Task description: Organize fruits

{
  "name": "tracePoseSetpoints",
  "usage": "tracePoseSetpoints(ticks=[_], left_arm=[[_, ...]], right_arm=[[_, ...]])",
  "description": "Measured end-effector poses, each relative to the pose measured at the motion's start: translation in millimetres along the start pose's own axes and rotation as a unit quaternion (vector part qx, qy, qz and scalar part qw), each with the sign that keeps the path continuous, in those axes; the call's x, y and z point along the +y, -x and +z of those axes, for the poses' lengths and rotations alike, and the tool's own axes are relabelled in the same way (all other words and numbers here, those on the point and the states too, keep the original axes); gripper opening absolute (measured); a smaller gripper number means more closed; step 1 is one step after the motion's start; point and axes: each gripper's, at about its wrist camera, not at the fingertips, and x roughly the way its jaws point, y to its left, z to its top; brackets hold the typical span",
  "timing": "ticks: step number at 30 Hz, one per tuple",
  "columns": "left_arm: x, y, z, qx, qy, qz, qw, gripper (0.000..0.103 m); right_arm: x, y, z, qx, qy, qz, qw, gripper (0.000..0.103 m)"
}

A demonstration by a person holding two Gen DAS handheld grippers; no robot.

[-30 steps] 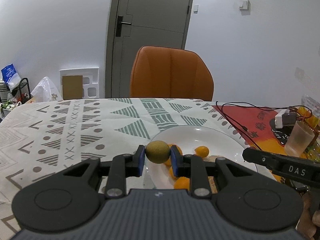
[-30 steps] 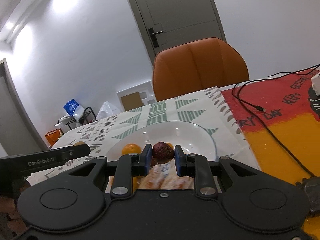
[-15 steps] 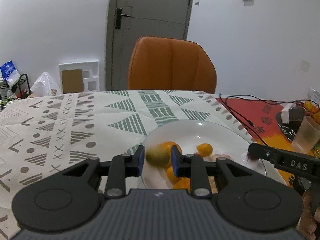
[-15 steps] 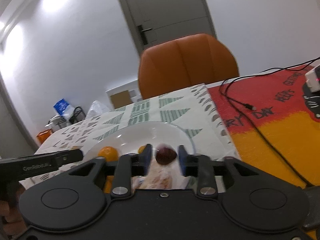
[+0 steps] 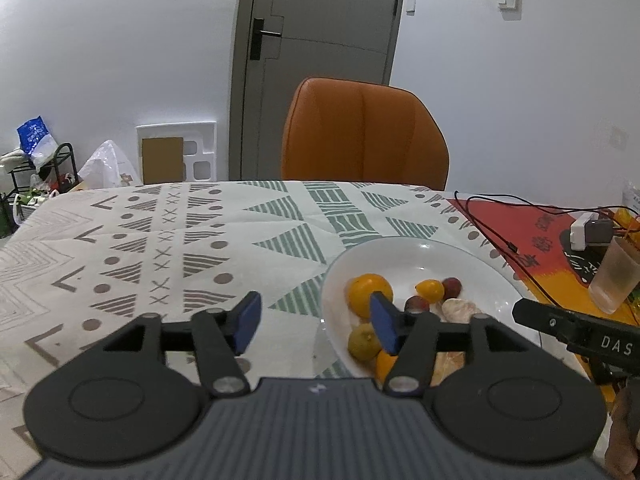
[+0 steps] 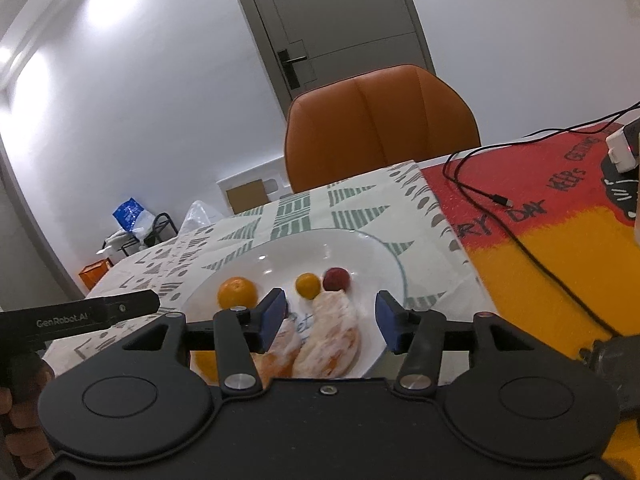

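Jaws wide apart on both grippers, nothing held. Left gripper (image 5: 316, 322) hovers low over the bench (image 5: 160, 240) at the near-left rim of the white plate (image 5: 472, 264); its right blue pad overlaps the plate edge in view, its left pad sits over the patterned cloth. Right gripper (image 6: 331, 322) hovers over the plate's near side, with peeled citrus pieces (image 6: 332, 332) showing between and just beyond its pads.

All fruit lies in the plate, ahead of the jaws, none touching them as far as I can tell. Counted in the left wrist view: one large orange (image 5: 366, 290), one small yellow-orange fruit (image 5: 430, 290), two dark red round fruits (image 5: 452, 288), one greenish-yellow fruit (image 5: 362, 342) by the near rim, one more orange one partly hidden behind the left gripper's right finger. Peeled pieces look pale, white pith over orange flesh; at least two, the rest hidden by the gripper body.

Orange chair (image 5: 364, 136) stands behind the bench. Frosted cup (image 5: 616, 276) and black cable (image 5: 492, 236) lie on the red-yellow mat at right.
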Motion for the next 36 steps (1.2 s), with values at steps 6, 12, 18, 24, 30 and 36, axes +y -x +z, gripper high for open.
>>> tracePoseSetpoints(ticks=[6, 12, 18, 24, 30, 36], left_arm=[[11.2, 15.9, -0.3, -0.011, 0.008, 0.005, 0.9999, 0.082], [19.3, 30.7, -1.4, -0.020, 0.007, 0.020, 0.9996, 0.094], [32.6, 44.5, -3.2, -0.023, 0.016, 0.023, 0.9993, 0.099], [42.7, 58.4, -5.1, -0.027, 0.018, 0.030, 0.9990, 0.100], [47.7, 74.2, -6.6, -0.020, 0.007, 0.038, 0.9990, 0.103], [53.1, 92.3, -10.4, -0.018, 0.008, 0.046, 0.9987, 0.103]], right_arm=[[12.4, 7.4, 1.6, -0.003, 0.004, 0.005, 1.000, 0.061], [24.0, 11.0, 1.0, 0.004, 0.006, 0.008, 1.000, 0.065], [39.9, 22.5, 0.3, -0.001, 0.018, 0.011, 1.000, 0.082], [52.5, 30.3, -1.0, -0.002, 0.023, 0.017, 1.000, 0.097], [61.1, 43.3, -3.6, -0.007, 0.028, 0.024, 0.999, 0.103], [69.5, 55.8, -6.5, -0.004, 0.032, 0.031, 0.999, 0.103]])
